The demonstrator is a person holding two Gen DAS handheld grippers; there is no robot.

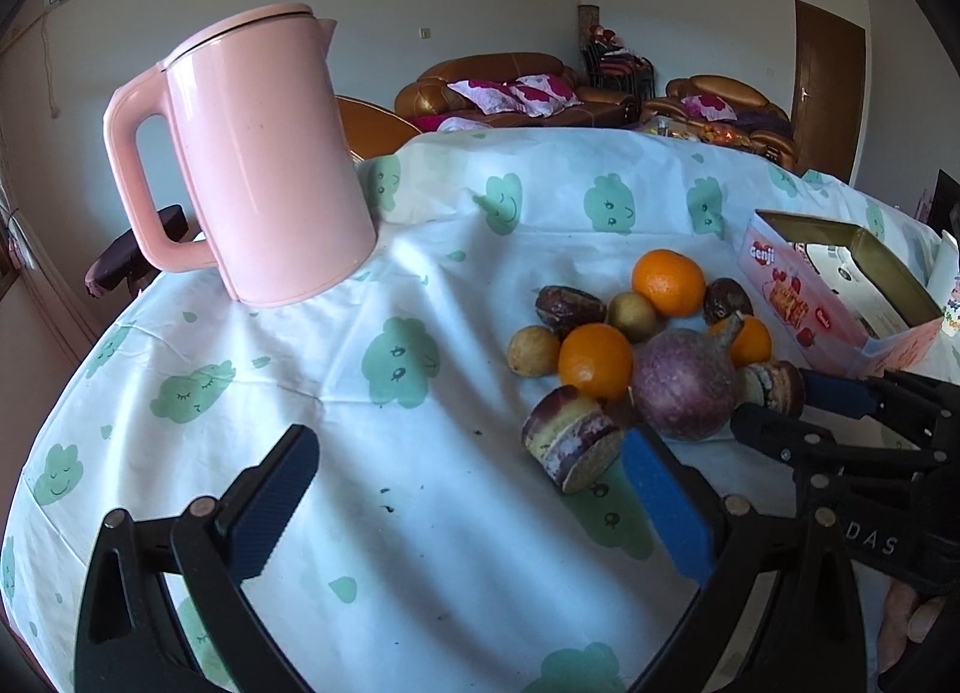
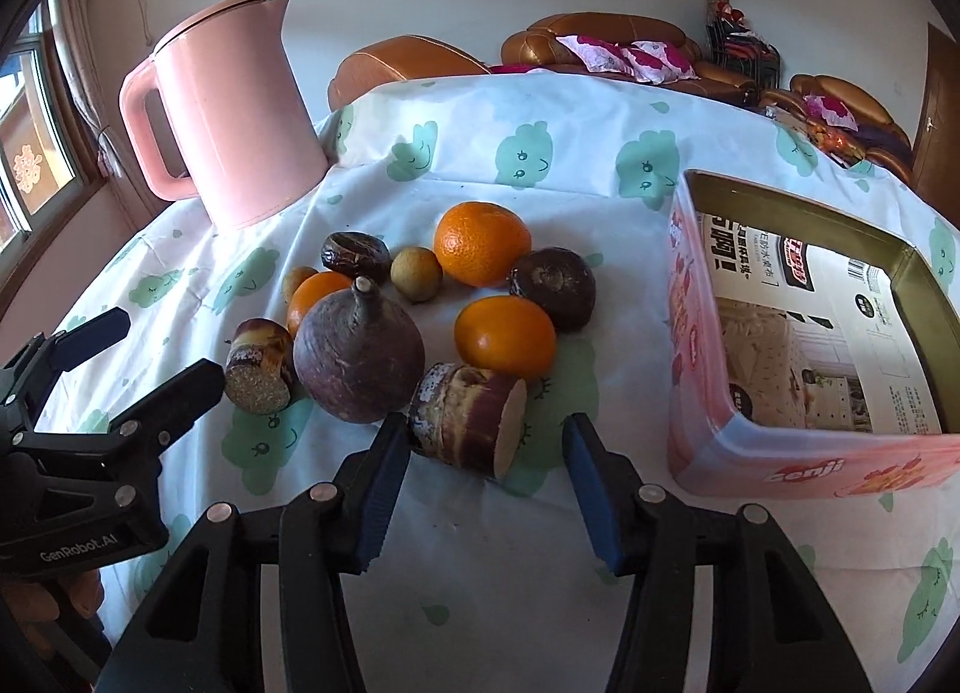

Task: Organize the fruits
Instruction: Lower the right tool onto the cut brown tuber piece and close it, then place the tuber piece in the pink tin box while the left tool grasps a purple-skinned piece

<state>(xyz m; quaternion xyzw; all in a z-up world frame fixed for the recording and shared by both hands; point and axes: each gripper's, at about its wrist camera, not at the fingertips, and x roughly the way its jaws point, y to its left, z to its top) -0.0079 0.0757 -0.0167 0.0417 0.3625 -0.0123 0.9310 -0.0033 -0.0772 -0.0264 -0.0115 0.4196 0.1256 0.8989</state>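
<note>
Right wrist view: fruits [image 2: 480,249] all loose mid-frame, box [image 2: 708,453] at right has none (barely started) — both hand-held grippers spread, right hand-held gripper [image 2: 480,483] straddling a sugarcane piece [image 2: 468,423].

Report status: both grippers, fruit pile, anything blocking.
Left gripper open, empty. Right gripper open, jaws flanking cane chunk, not gripped. Fruit pile on cloth; tin holds no fruit. Path clear.

Both wrist cameras look low across the table [image 1: 420,249] toward its far edge (left from the left), sharing the close fruit pile [image 2: 420,321].
</note>
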